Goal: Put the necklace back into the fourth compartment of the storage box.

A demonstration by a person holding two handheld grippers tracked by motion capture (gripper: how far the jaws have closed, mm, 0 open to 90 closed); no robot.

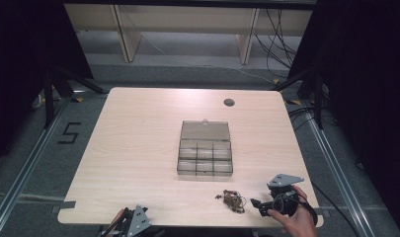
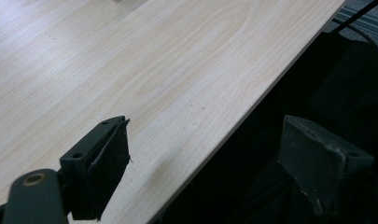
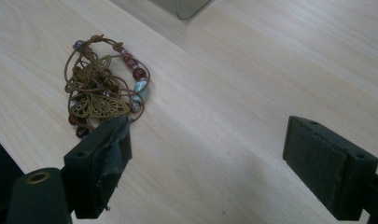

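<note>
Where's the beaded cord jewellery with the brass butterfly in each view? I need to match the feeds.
High view: jewellery tangle near the table's front edge, left of the right gripper, in front of the clear compartment box.
Left gripper view: not in it.
Right gripper view: upper left, just beyond the gripper's left jaw.
Shared landmark: the clear compartment box, whose corner shows at the top edge.

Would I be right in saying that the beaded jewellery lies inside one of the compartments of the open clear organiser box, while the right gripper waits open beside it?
Not quite: the beaded jewellery lies on the bare table, in front of the organiser box, not in a compartment. The high view shows this. The rest holds: the box is open, and the right gripper waits beside the jewellery with its jaws wide apart.
</note>
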